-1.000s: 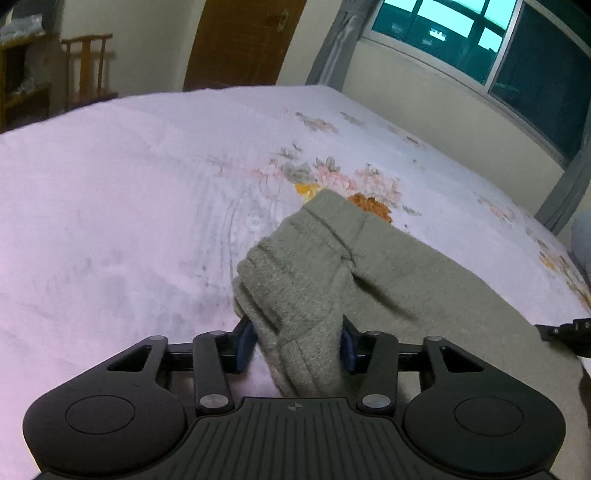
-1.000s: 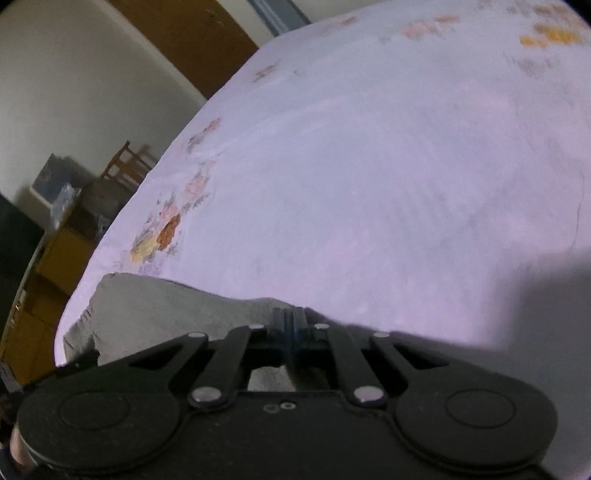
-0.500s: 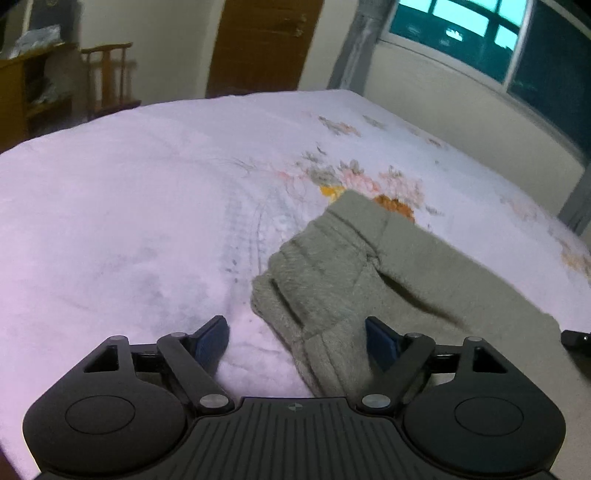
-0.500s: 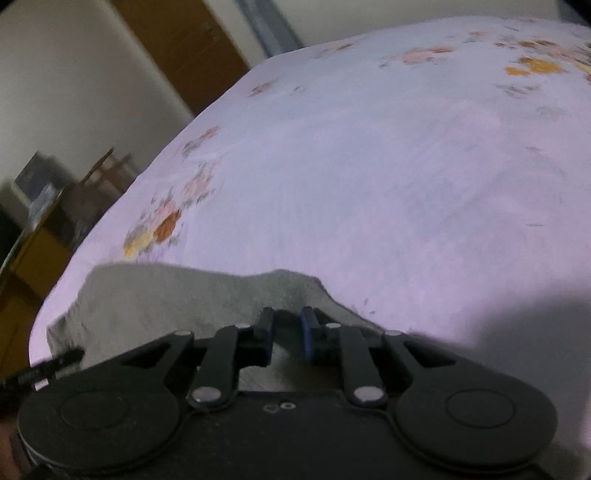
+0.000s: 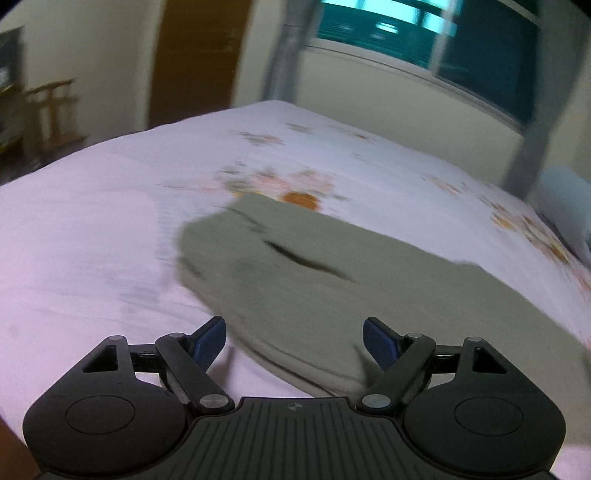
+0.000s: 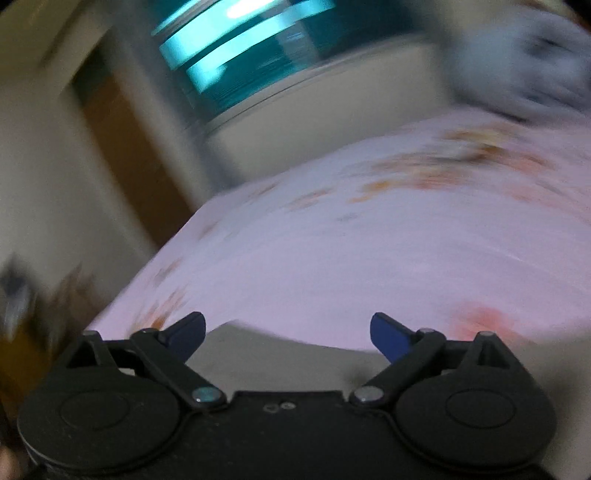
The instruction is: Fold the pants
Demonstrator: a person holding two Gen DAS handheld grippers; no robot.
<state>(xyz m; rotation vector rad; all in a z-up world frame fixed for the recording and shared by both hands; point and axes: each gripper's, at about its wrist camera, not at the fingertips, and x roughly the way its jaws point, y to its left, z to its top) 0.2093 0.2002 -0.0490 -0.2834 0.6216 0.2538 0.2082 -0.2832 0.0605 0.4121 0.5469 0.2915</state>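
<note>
The left wrist view looks forward and slightly down, close over the pants (image 5: 332,280) on the bed (image 5: 92,236), toward the window (image 5: 424,33). The right wrist view, blurred and tilted, faces the same way; both share bed (image 6: 351,266), window (image 6: 240,48) and door (image 6: 125,133).

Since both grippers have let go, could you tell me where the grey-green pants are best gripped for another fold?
Probably the near rounded edge of the pants, straight ahead of the open left gripper: it lies between the fingers, thick and layered, on the floral bedsheet.
</note>
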